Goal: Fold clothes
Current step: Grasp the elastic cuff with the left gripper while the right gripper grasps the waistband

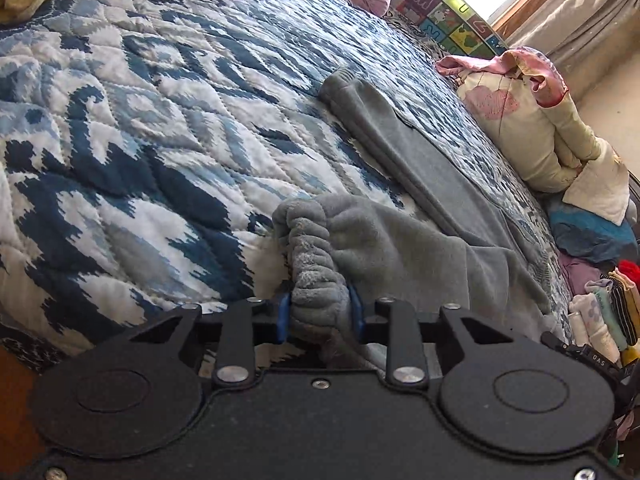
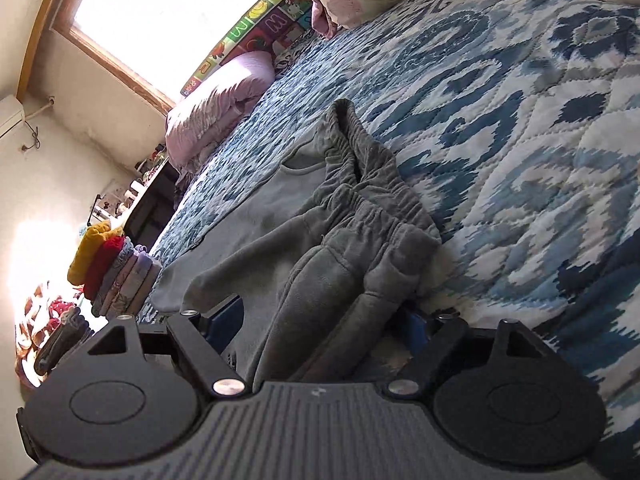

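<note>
A pair of grey fleece trousers [image 1: 420,184] is laid across the blue-and-white quilt [image 1: 140,140] toward the bed's edge. Its gathered waistband is pinched between the blue pads of the left gripper [image 1: 320,312]. The right gripper [image 2: 320,324] is spread wide around a trouser fold (contact cannot be told).

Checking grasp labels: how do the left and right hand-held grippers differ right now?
The left hand-held gripper is shut on the bunched elastic waistband of the grey fleece trousers; the right hand-held gripper stands wide open, with the fabric lying loose between its fingers. The left's blue pads press the cloth; the right's sit apart from it. Both are over the blue-and-white quilted bedspread.
</note>
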The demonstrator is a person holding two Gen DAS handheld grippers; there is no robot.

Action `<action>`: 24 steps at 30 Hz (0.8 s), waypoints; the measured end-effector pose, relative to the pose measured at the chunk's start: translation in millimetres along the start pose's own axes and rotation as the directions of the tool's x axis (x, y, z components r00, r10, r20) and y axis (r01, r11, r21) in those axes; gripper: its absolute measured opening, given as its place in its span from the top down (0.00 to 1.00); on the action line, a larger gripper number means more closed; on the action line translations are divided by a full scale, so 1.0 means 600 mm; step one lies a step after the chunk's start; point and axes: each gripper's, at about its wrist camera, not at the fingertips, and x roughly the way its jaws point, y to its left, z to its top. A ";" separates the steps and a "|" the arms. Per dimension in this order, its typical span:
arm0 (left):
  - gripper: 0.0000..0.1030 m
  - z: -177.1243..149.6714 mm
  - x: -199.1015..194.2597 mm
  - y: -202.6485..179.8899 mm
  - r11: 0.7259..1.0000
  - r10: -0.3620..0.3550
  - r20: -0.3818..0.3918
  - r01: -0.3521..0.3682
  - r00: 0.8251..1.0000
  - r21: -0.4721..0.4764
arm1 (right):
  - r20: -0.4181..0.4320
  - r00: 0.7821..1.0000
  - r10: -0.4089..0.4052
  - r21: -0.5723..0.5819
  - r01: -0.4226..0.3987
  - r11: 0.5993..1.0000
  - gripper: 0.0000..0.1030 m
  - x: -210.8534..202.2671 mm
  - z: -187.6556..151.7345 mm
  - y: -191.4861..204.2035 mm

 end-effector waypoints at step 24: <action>0.41 0.023 -0.009 0.007 1.000 0.001 0.061 0.001 0.998 -0.027 | 0.175 0.985 0.008 -0.242 0.035 0.970 0.34 -0.027 0.005 0.040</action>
